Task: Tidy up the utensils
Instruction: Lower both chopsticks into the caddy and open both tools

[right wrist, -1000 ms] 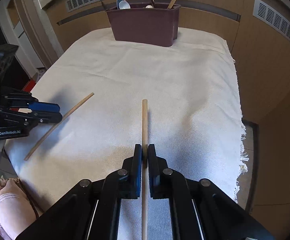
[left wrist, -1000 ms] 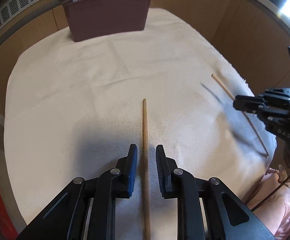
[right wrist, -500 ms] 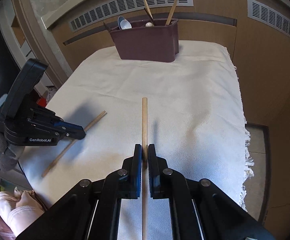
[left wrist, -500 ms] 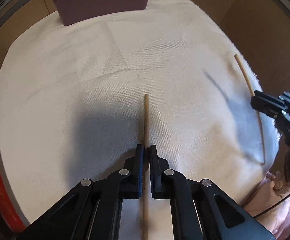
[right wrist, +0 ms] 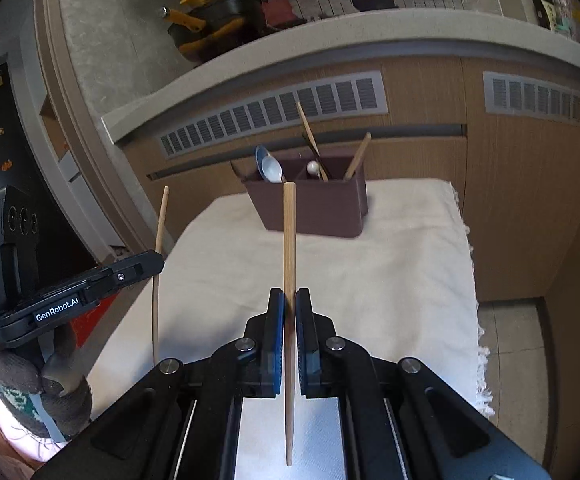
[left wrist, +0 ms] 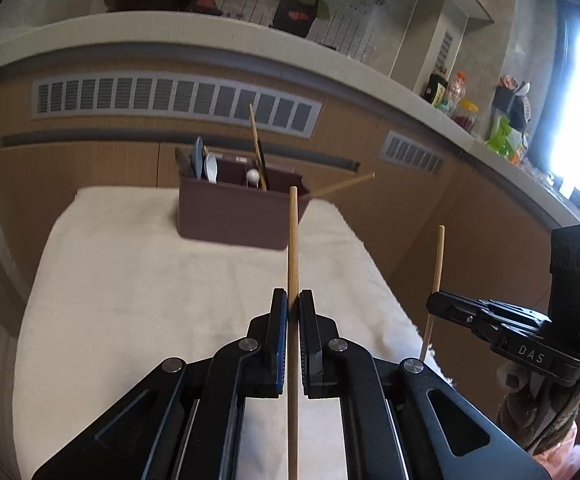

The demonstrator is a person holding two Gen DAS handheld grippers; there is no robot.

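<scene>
Each gripper has a chopstick clenched between its fingers: the left gripper (left wrist: 293, 307) holds one chopstick (left wrist: 292, 240), the right gripper (right wrist: 289, 305) another chopstick (right wrist: 289, 236), both above the cloth-covered worktop (left wrist: 130, 280). The holder (right wrist: 314, 210) already has utensils; these two remain.

Cloth-covered surface (left wrist: 130, 300) bare across frame centre & lower left, free passage. Only obstacle: brown caddy (left wrist: 234, 216) w/ upright utensils (left wrist: 256, 144), upper centre; cabinet wall (left wrist: 90, 160) behind.
</scene>
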